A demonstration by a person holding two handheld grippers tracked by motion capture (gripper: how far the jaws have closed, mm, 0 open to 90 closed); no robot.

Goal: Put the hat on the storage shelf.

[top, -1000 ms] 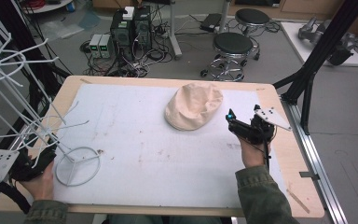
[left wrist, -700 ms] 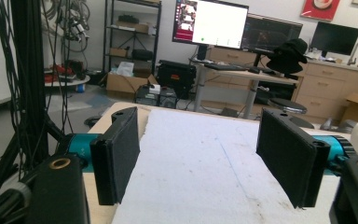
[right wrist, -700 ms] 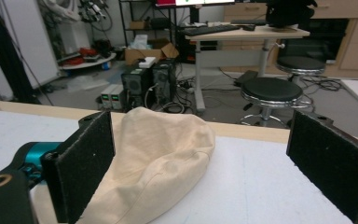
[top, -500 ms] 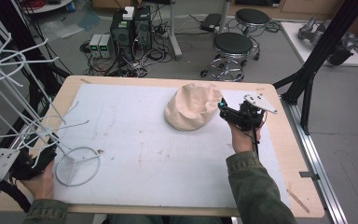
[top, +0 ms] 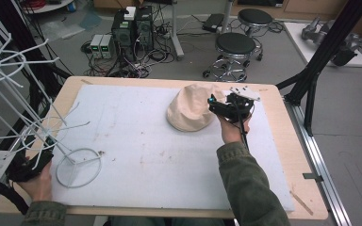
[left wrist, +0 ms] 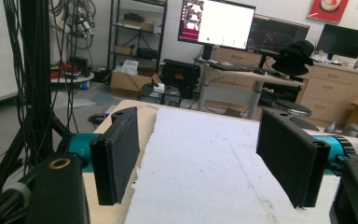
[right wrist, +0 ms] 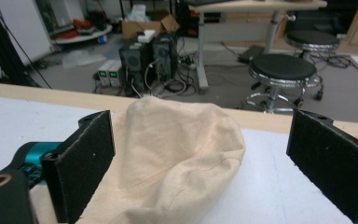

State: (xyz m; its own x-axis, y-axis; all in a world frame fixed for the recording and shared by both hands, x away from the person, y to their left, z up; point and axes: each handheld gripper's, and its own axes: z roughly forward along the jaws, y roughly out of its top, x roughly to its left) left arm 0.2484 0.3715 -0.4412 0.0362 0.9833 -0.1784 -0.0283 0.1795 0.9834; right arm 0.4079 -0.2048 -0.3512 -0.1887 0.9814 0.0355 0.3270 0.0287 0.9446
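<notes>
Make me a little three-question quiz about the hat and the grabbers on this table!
1. True or false: the right gripper has its jaws shut on the hat.
2. What stands near the left gripper? A) a white wire rack B) a kettle C) a lamp
3. Fill in: the hat lies on the white ____ that covers the table.

Key: 1 false, the jaws stand open at the hat; 2 A; 3 mat.

The cream hat (right wrist: 168, 163) — its near side — leaves the frame's bottom.

Both hand-held grippers, left (top: 21, 165) and right (top: 217, 104), gape wide.
</notes>
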